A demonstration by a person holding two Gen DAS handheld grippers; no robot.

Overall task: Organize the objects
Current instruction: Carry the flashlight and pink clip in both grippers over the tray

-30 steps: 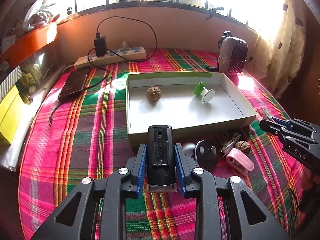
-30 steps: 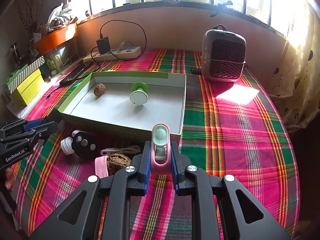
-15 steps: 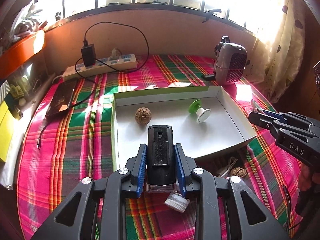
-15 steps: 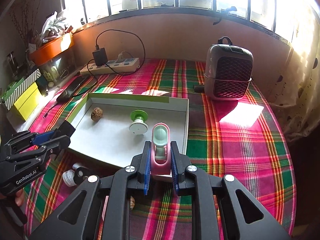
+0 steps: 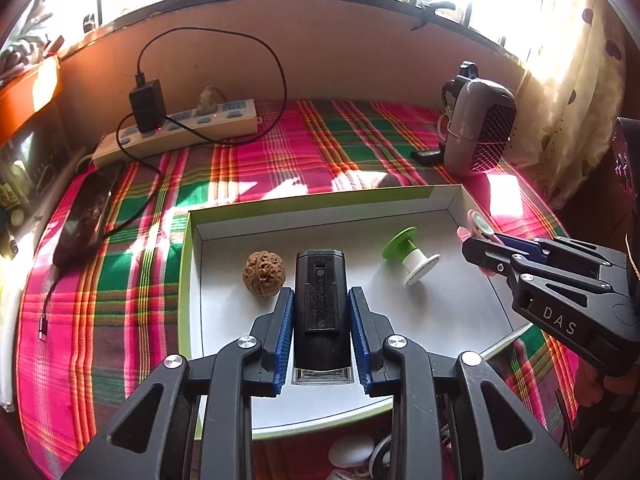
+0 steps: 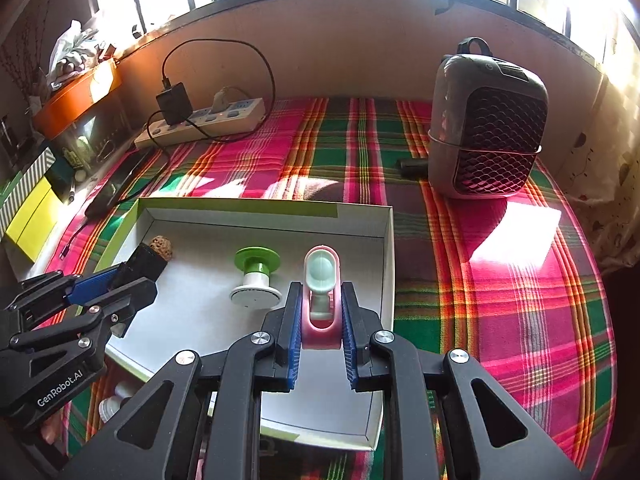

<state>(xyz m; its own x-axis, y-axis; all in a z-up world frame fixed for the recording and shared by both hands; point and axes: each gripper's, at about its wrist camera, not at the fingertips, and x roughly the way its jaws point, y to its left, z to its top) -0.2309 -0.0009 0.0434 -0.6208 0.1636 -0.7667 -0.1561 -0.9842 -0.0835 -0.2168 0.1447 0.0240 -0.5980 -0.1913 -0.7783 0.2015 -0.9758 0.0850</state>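
Item one: my left claw point(image 5: 320, 320), pads pinched on the sides of a black battery pack point(image 5: 320, 300), holds it over the white tray point(image 5: 192, 280) so it can join the sorted pieces; a walnut point(image 5: 264, 274) lies just ahead-left of it. Item two: my right claw point(image 6: 320, 320), squeezed fully onto a pink clip point(image 6: 321, 300), hangs over the same tray beside its right wall, a green-and-white spool point(image 6: 256, 276) ahead-left. Judged: both items ready for setting down.

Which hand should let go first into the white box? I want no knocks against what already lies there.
Probably the right. Its gripper holds the pink clip over bare floor of the box. The left gripper carries its black block right beside the walnut.
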